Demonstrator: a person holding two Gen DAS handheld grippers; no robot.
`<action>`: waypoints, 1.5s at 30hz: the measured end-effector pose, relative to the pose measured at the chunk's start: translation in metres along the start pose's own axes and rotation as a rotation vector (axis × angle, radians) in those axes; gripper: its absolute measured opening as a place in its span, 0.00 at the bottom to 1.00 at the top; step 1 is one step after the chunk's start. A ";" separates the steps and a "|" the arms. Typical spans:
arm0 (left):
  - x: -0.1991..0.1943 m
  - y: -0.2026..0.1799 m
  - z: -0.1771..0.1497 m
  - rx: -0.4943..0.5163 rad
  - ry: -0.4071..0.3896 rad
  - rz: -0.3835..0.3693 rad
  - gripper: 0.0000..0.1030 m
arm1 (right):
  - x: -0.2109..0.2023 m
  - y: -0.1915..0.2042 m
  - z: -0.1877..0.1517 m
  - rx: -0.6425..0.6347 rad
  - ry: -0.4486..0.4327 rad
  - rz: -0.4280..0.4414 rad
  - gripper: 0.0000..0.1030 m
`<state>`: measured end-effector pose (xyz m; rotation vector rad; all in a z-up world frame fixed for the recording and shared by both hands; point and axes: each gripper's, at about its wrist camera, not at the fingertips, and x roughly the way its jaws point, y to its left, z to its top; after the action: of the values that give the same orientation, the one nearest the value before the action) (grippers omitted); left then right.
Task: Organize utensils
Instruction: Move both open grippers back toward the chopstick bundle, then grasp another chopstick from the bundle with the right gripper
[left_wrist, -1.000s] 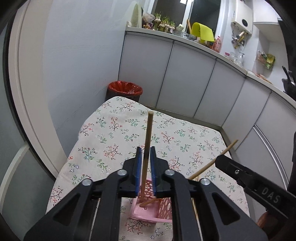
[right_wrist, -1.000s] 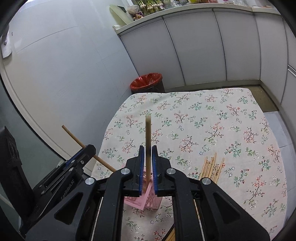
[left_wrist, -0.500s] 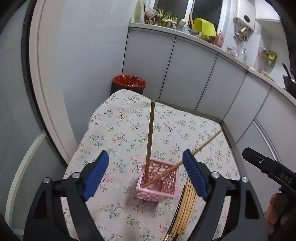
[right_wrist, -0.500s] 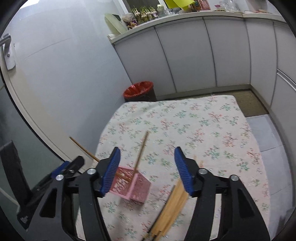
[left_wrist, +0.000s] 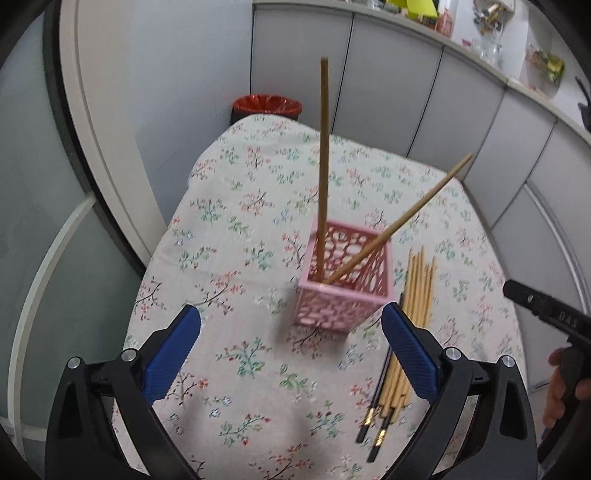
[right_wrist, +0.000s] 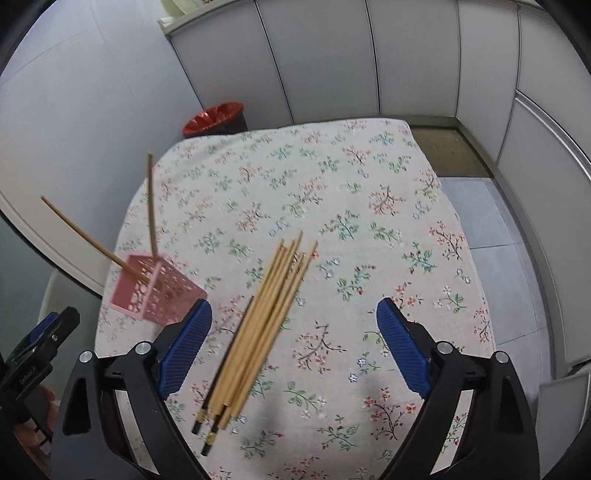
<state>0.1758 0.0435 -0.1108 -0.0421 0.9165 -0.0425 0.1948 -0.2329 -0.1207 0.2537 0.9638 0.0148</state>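
A pink perforated basket (left_wrist: 345, 280) (right_wrist: 157, 291) stands on the floral tablecloth (left_wrist: 240, 258). Two wooden chopsticks rest in it, one upright (left_wrist: 323, 155) and one leaning right (left_wrist: 406, 218). My left gripper (left_wrist: 290, 317) hangs just in front of the basket, its jaws opening wide with nothing between them. A bundle of several chopsticks (right_wrist: 266, 314) (left_wrist: 410, 325) lies flat to the right of the basket. My right gripper (right_wrist: 293, 308) hovers over that bundle with its jaws opening; the pads do not touch the sticks.
A bin with a red liner (left_wrist: 266, 105) (right_wrist: 216, 120) stands beyond the table's far left corner. Grey cabinet fronts wall the back and right. A person's hand (left_wrist: 565, 384) holds the right gripper's handle. Tiled floor (right_wrist: 517, 258) lies past the table's right edge.
Both grippers let go of their chopsticks, which now stand in the pink basket. Both jaws went from shut to wide, and both views tilted down; the right one swung over the bundle.
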 end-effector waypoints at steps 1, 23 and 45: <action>0.003 0.001 -0.001 0.009 0.019 0.022 0.93 | 0.003 -0.001 -0.001 0.002 0.007 -0.006 0.85; 0.010 0.018 -0.005 -0.002 0.099 0.019 0.93 | 0.128 -0.003 0.010 0.104 0.194 0.028 0.26; -0.014 -0.040 -0.020 0.149 0.095 -0.114 0.84 | 0.089 -0.027 -0.004 0.111 0.220 0.025 0.05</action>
<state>0.1501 0.0042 -0.1097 0.0469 1.0030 -0.2203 0.2401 -0.2469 -0.2011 0.3718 1.1820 0.0123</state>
